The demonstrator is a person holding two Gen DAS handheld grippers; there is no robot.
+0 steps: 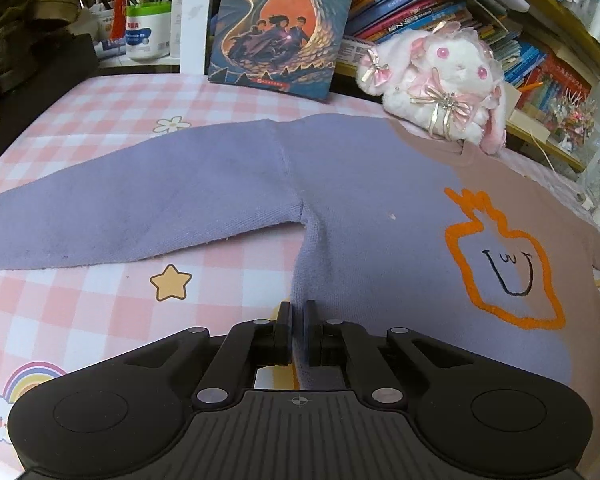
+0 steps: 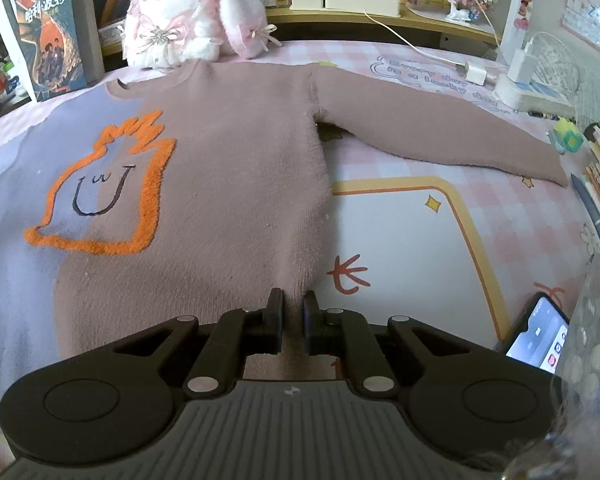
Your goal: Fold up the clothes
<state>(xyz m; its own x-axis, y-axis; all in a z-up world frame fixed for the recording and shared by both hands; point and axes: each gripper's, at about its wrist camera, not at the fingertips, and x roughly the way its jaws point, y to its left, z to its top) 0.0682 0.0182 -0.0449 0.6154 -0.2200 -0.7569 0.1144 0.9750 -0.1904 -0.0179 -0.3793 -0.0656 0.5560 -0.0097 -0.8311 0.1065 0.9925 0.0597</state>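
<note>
The knit sweater [image 1: 372, 208] is looking soft and matt, its orange outline [image 2: 152, 184] fuzzy; the plush rabbit [image 1: 440, 80] is showing fluffy fur, the book cover [image 1: 284, 20] glossy paper.

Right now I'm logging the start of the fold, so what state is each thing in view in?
Purple and dusty-pink knit sweater: flat, face up, both sleeves spread, unfolded.
Left gripper: jaws shut on the sweater's purple bottom corner.
Right gripper: jaws shut on the pink bottom corner.
White plush rabbit: sitting at the collar.
Smartphone: screen lit.
</note>
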